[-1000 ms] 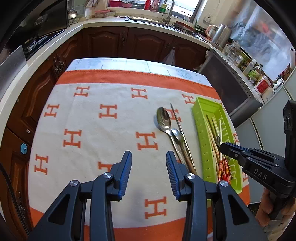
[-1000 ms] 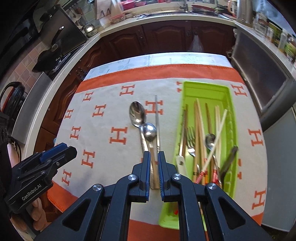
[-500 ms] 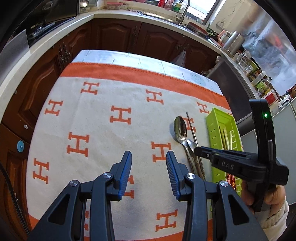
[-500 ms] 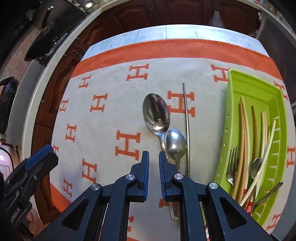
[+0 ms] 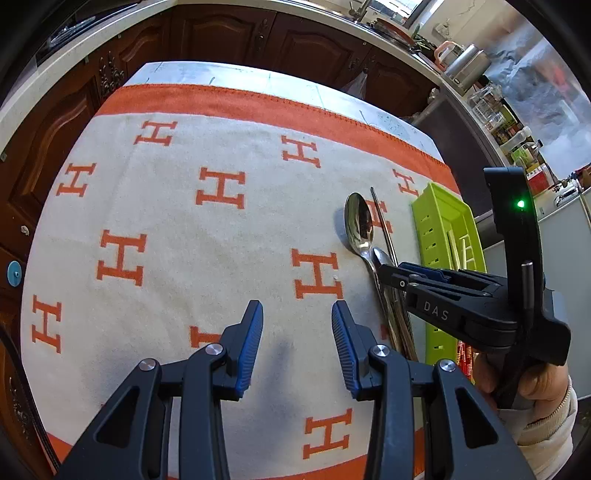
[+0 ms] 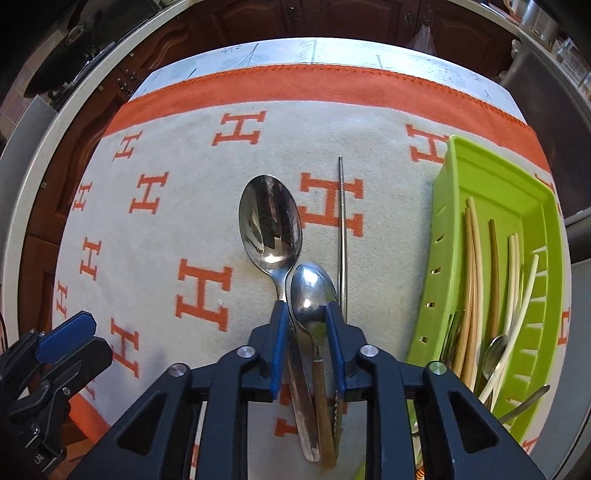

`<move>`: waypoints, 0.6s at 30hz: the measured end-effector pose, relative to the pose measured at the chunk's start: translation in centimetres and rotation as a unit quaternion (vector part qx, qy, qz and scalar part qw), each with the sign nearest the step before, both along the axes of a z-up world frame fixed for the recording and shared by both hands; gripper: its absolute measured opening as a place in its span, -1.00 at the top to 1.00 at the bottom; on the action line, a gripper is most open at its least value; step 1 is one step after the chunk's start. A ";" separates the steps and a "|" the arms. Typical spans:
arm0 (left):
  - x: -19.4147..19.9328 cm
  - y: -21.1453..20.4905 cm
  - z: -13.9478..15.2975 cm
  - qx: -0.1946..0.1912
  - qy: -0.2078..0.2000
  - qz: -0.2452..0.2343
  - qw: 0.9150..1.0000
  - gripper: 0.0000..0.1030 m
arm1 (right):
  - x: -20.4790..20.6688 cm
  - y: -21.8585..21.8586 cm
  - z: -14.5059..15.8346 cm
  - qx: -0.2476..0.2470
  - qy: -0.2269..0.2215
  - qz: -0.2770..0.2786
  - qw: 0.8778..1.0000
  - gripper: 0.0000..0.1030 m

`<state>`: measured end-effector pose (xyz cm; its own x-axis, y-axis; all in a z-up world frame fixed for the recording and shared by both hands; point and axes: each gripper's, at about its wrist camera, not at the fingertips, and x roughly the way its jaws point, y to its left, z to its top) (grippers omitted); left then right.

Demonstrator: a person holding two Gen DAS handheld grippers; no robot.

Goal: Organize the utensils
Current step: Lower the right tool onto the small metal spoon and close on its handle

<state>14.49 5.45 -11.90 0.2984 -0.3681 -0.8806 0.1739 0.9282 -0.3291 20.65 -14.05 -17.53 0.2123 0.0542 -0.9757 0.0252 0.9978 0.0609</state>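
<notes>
A large steel spoon (image 6: 270, 226), a smaller spoon (image 6: 312, 291) with a wooden handle and a thin metal chopstick (image 6: 342, 236) lie side by side on the orange-and-cream cloth (image 6: 207, 206). My right gripper (image 6: 306, 314) is open, low over them, with a finger on either side of the small spoon's bowl. It also shows in the left wrist view (image 5: 388, 273) over the spoons (image 5: 360, 225). My left gripper (image 5: 297, 325) is open and empty above bare cloth (image 5: 184, 258) to the left. The green tray (image 6: 532, 206) at right holds chopsticks, a fork and a spoon.
The table's far edge (image 6: 314, 51) shows bare tabletop beyond the cloth. Dark wooden cabinets (image 5: 221, 33) and a counter with a kettle (image 5: 465, 66) and jars stand behind. A steel appliance (image 6: 546, 81) sits close to the table's right side.
My right gripper has moved forward and down over the utensils and opened from nearly shut, its fingers now astride the small spoon. My left gripper has come lower and closer to the cloth.
</notes>
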 end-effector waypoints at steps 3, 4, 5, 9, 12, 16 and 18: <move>0.0 0.2 -0.4 -0.003 0.006 0.003 1.000 0.28 | 0.0 0.1 -0.3 -0.008 -0.007 0.005 1.000 0.53; 0.0 0.3 -0.5 -0.004 0.008 0.004 1.000 0.28 | 0.1 0.1 -0.3 -0.007 -0.011 0.008 1.000 0.53; 0.0 0.3 -0.6 -0.005 0.010 0.004 1.000 0.28 | 0.1 0.1 -0.3 -0.006 -0.013 0.010 1.000 0.53; -0.1 0.4 -0.9 -0.007 0.015 0.003 1.000 0.28 | 0.2 -0.2 -0.2 0.000 -0.017 0.018 1.000 0.58; -0.1 0.2 -1.1 -0.008 0.017 0.001 1.000 0.28 | 0.2 -0.6 0.0 0.009 -0.021 0.018 1.000 0.62; -0.2 -0.1 -1.4 -0.007 0.019 -0.002 1.000 0.28 | 0.1 -0.8 0.2 0.004 -0.028 0.016 0.999 0.67; -0.2 -0.2 -1.5 -0.007 0.020 -0.004 1.000 0.28 | -0.1 -0.8 0.2 -0.004 -0.034 0.018 0.999 0.67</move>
